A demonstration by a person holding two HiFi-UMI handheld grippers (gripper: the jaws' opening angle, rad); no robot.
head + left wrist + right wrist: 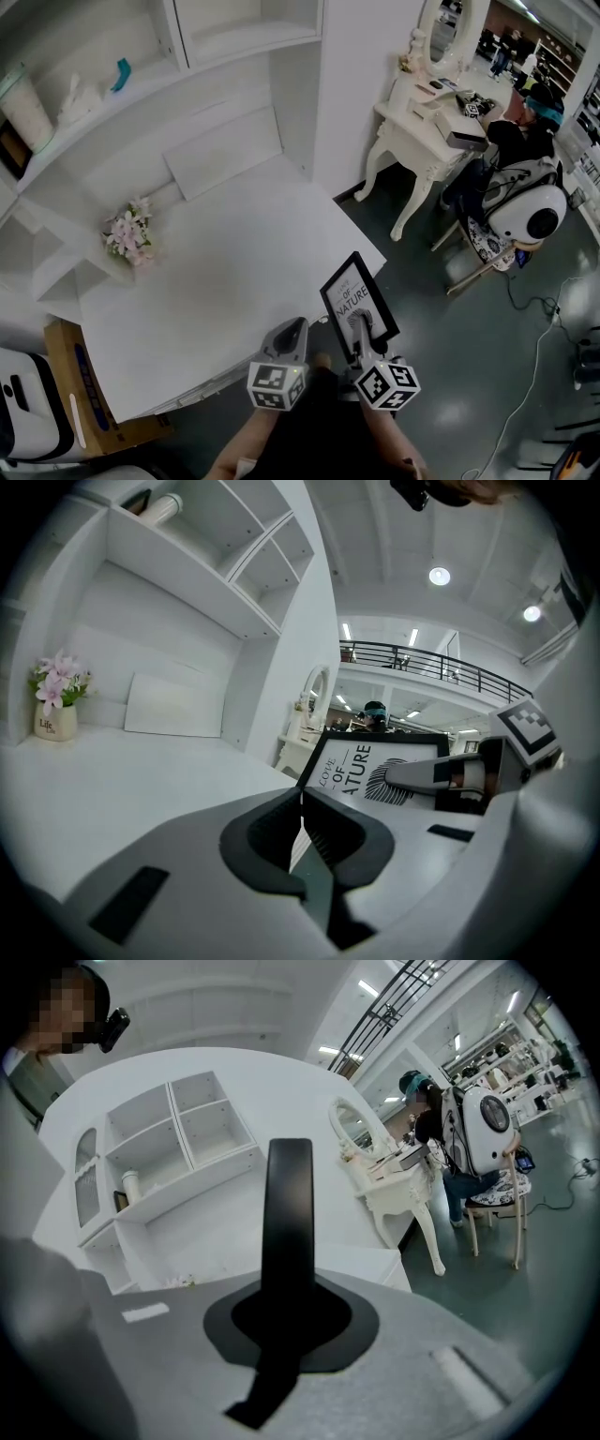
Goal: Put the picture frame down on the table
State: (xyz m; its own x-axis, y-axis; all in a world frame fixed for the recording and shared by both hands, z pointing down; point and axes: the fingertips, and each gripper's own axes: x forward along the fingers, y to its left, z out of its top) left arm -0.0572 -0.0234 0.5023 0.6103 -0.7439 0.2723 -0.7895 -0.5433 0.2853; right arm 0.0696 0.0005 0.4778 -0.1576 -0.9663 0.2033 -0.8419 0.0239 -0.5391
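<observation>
The right gripper (360,328) is closed on the picture frame (349,292). In the right gripper view the frame runs between the jaws as a single dark bar seen edge-on, so its face cannot be read there. In the head view the frame stands nearly upright, printed face towards the camera, at the near right corner of the table (234,281). Its top edge overhangs the table edge towards the dark floor (450,375). The frame's lower portion is hidden behind the gripper body and the marker cubes, so contact with the table cannot be determined. One gripper finger lies across the printed artwork and covers part of it, though the words "OF NATURE" remain legible. The left gripper (292,326) sits just beside the right one. Its jaws are together with only a thin slit between them and nothing held. In the left gripper view the gripper's own body cuts off the bottom of the frame. A small pot of pink flowers (129,234) stands at the far left of the table, well apart from the frame. A white board (223,150) leans against the back wall. Beyond the table, a seated person (530,131) with a white backpack (536,211) is partly cut off at the picture edge beside a white dressing table (422,131).
</observation>
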